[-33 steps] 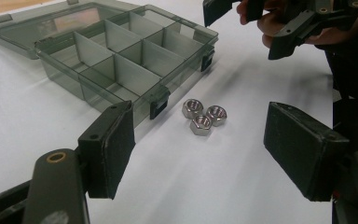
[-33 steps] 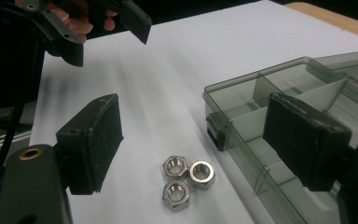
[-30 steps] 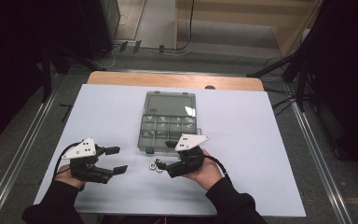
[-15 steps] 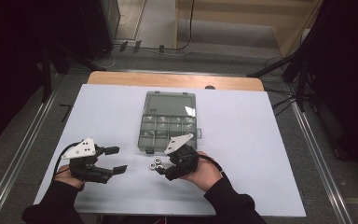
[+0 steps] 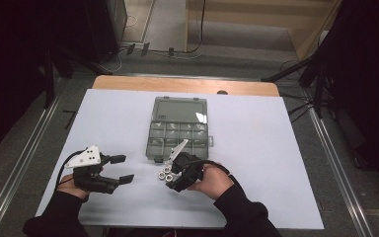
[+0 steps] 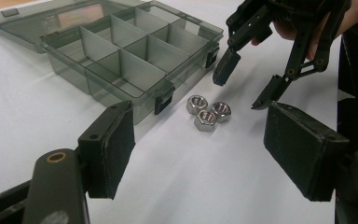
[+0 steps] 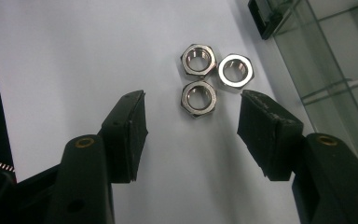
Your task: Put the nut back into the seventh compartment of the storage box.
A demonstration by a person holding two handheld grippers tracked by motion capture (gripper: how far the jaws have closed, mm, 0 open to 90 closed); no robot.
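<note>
Three steel hex nuts (image 7: 208, 77) lie touching in a cluster on the white table, just in front of the box's latch side; they also appear as nuts (image 5: 165, 173) in the high view and nuts (image 6: 208, 111) in the left gripper view. The smoky clear compartment box (image 5: 178, 128) stands open, its lid laid back. My right gripper (image 7: 193, 123) is open, tilted down, its jaws either side of the nearest nut without touching; the same right gripper (image 5: 170, 180) sits beside the nuts in the high view. My left gripper (image 5: 123, 169) rests open at the front left, empty.
The white table (image 5: 276, 148) has a wooden strip along its far edge. Metal rails run along both sides of the table. Dark stands and cables fill the floor behind.
The right gripper has turned and dropped toward the nuts, moving left and nearer to them. The left gripper has stayed still.
</note>
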